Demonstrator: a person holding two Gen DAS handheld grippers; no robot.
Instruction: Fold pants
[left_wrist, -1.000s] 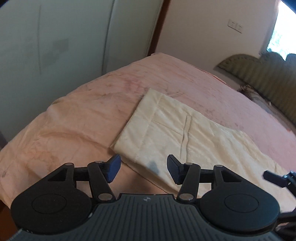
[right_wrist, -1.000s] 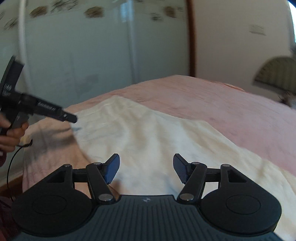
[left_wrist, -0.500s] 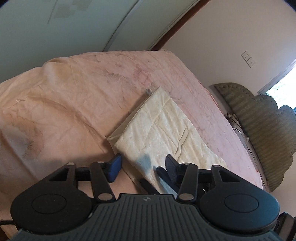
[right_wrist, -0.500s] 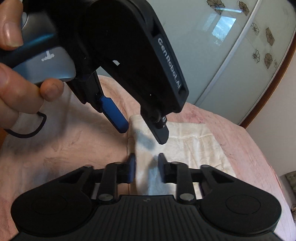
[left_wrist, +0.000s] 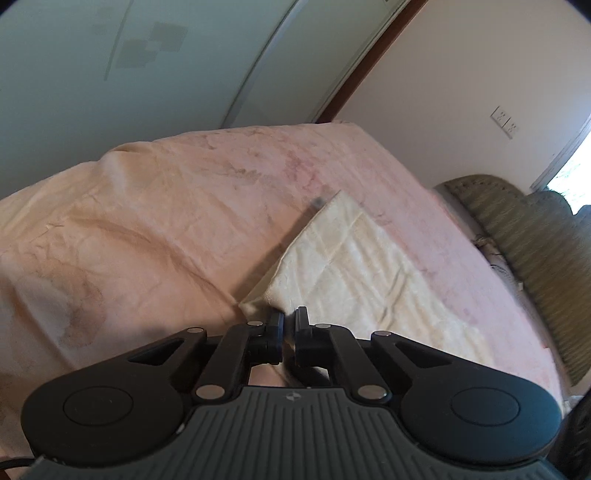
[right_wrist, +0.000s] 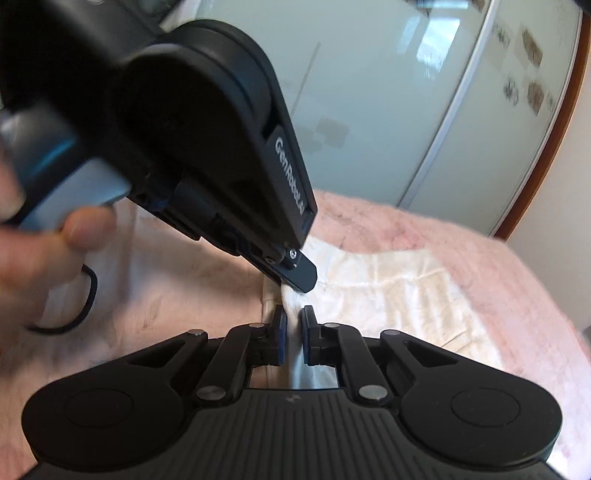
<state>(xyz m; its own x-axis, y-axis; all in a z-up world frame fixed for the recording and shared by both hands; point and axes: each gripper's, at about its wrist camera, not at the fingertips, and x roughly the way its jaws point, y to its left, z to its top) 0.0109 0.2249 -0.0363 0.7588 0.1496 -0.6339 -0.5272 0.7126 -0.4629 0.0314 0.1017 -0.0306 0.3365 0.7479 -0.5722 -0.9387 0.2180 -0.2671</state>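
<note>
On the side plate of the left hand-held gripper (right_wrist: 301, 282), which fills the upper left of the right wrist view, the white letters "GenRobot.AI" can be read. A small pale logo sits at the centre of each gripper's ribbed grey body, but it is too small to read. No other writing is legible; the brown flower marks on the wardrobe doors (right_wrist: 461, 122) at the upper right are blurred.

The left hand-held gripper comes down steeply from the upper left of that view, its tip pointing down and to the right. The person's left hand (right_wrist: 40, 254) wraps its grey handle at the left edge, blurred, with a black cable looping below it. In the left wrist view its two fingers (left_wrist: 275, 325) are pressed nearly together at the lower centre, pinching the near corner of the cream pants (left_wrist: 369, 273).

The right hand-held gripper (right_wrist: 293, 326) sits at the lower centre of its own view, its blue pads almost closed on a raised fold of the same pants, just below the left gripper's tip.

The cream pants lie folded flat on the pink bed cover (left_wrist: 166, 221), running from the centre toward the right of the left wrist view. A green ribbed headboard (left_wrist: 532, 236) stands at the right edge.
</note>
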